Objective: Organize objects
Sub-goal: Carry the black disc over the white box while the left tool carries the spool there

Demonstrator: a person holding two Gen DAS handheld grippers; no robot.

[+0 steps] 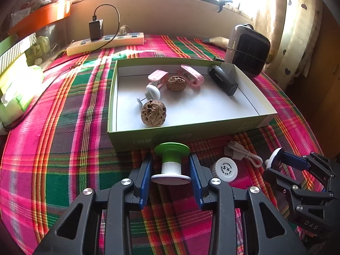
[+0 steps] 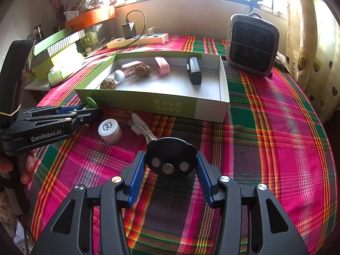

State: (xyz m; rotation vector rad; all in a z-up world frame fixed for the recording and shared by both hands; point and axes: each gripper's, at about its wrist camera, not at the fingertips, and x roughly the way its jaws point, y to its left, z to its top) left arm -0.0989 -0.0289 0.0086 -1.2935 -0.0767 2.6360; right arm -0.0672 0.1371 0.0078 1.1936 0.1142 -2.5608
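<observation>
My left gripper (image 1: pixel 171 165) is shut on a green and white spool-shaped object (image 1: pixel 172 161), just in front of the green box (image 1: pixel 182 133); it also shows in the right wrist view (image 2: pixel 85 110). My right gripper (image 2: pixel 171 165) is shut on a black round disc (image 2: pixel 171 158) above the plaid cloth; it also shows in the left wrist view (image 1: pixel 276 159). The box holds two walnuts (image 1: pixel 153 112), two pink clips (image 1: pixel 192 75), a white knob (image 1: pixel 152 91) and a black cylinder (image 1: pixel 223 79).
A white bottle cap (image 1: pixel 224 169) and a white USB cable (image 1: pixel 242 153) lie on the cloth between the grippers. A small heater (image 1: pixel 248 51) stands behind the box at right, a power strip (image 1: pixel 106 42) at the back, green boxes (image 1: pixel 19 85) at left.
</observation>
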